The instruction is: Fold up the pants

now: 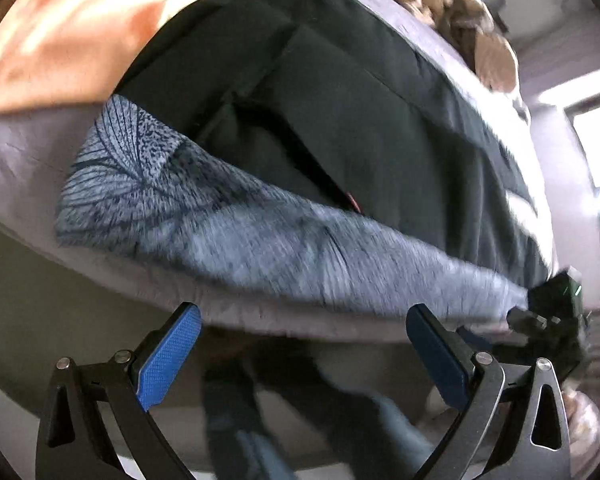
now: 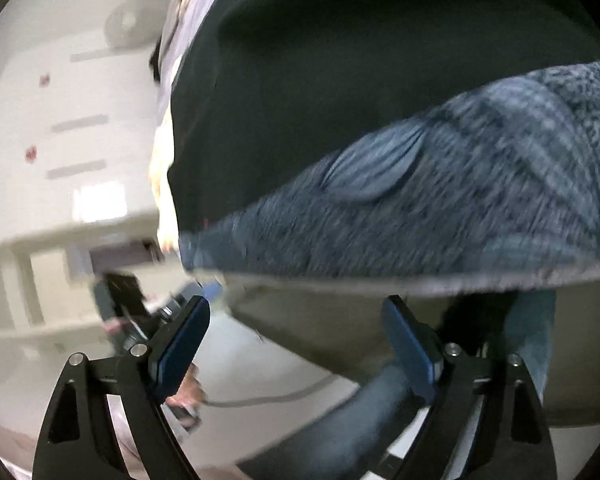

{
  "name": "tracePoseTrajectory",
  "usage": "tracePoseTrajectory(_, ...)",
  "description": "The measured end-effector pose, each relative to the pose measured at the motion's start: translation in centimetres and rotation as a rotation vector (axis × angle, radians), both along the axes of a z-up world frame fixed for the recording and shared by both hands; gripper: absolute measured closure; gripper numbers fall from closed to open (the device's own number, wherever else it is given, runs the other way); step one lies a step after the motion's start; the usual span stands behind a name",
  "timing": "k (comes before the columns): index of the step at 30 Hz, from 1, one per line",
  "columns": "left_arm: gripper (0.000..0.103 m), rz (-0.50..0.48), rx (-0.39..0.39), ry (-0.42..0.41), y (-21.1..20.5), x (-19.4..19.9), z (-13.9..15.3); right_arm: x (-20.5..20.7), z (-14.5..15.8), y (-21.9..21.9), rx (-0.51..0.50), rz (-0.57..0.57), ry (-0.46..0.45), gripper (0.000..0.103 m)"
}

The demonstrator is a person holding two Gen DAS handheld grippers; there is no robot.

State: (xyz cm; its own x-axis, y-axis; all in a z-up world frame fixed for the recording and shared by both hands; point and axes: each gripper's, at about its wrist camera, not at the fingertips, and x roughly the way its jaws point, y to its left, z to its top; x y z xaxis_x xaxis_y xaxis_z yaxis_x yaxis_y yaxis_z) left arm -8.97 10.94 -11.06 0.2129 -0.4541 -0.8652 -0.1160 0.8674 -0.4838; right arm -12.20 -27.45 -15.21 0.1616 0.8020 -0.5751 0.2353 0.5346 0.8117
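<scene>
Orange cover [image 1: 60, 28] beyond pants [image 1: 340, 120] appears only left-wrist.

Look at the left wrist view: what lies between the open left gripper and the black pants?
In the left wrist view, a blue-grey patterned cloth lies between the left gripper and the black pants, on the bed.

Flat black woven pants [image 1: 340, 128], plain, with a small red tag at one seam, ahead of both grippers. Grey-blue knit cloth [image 1: 228, 224] printed with dark navy leaf-vein pattern, nearest the fingertips. Pale lilac-grey bed sheet [image 1: 24, 160] beneath. Orange fabric [image 1: 80, 28] far left of the left gripper. Bright blue textured finger pads [image 1: 168, 364] on black gripper frames.
</scene>
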Motion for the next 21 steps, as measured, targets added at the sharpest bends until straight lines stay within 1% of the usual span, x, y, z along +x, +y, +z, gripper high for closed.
tracePoseTrajectory(2, 0.0, 0.034, -0.034, -0.017, 0.5, 0.7, -0.3, 0.5, -0.6, -0.9, 0.029, -0.057, -0.001, 0.013)
tracePoseTrajectory(4, 0.001, 0.071, -0.07, -0.035, 1.0, 1.5, 0.2, 1.0, -0.5, -1.6, 0.072, -0.106, -0.003, 0.014)
tracePoseTrajectory(6, 0.001, 0.088, -0.113, -0.08, 1.4, 1.9, 1.7, 1.3, 0.9, -2.6, 0.15, -0.167, -0.044, 0.014)
tracePoseTrajectory(8, 0.002, 0.088, -0.14, -0.104, 1.2, 2.1, 2.8, 1.5, 2.4, -3.3, 0.218, -0.215, -0.093, 0.016)
tracePoseTrajectory(9, 0.006, 0.086, -0.141, -0.11, 1.1, 2.3, 3.2, 1.6, 3.1, -3.6, 0.243, -0.234, -0.109, 0.017)
tracePoseTrajectory(11, 0.016, 0.077, -0.124, -0.105, 1.3, 2.7, 3.3, 1.6, 3.9, -3.9, 0.252, -0.25, -0.113, 0.021)
tracePoseTrajectory(12, 0.031, 0.075, -0.112, -0.094, 1.3, 2.9, 3.2, 1.6, 3.9, -3.8, 0.241, -0.248, -0.108, 0.023)
tracePoseTrajectory(13, 0.051, 0.068, -0.1, -0.075, 1.3, 3.2, 2.8, 1.8, 3.7, -3.8, 0.211, -0.242, -0.087, 0.03)
tracePoseTrajectory(14, 0.06, 0.064, -0.094, -0.059, 1.6, 3.5, 2.3, 1.8, 3.4, -3.9, 0.193, -0.239, -0.067, 0.05)
tracePoseTrajectory(15, 0.073, 0.058, -0.098, -0.04, 1.7, 3.8, 2.0, 1.8, 2.7, -4.1, 0.167, -0.242, -0.028, 0.065)
tracePoseTrajectory(16, 0.077, 0.059, -0.107, -0.036, 1.8, 3.9, 2.1, 1.4, 2.4, -4.5, 0.15, -0.249, -0.008, 0.092)
tracePoseTrajectory(18, 0.079, 0.052, -0.091, -0.049, 1.8, 4.4, 3.2, 1.1, 2.7, -5.1, 0.134, -0.254, -0.002, 0.092)
tracePoseTrajectory(21, 0.079, 0.048, -0.064, -0.112, 1.8, 5.2, 6.8, 2.5, 5.7, -4.8, 0.122, -0.217, -0.078, 0.092)
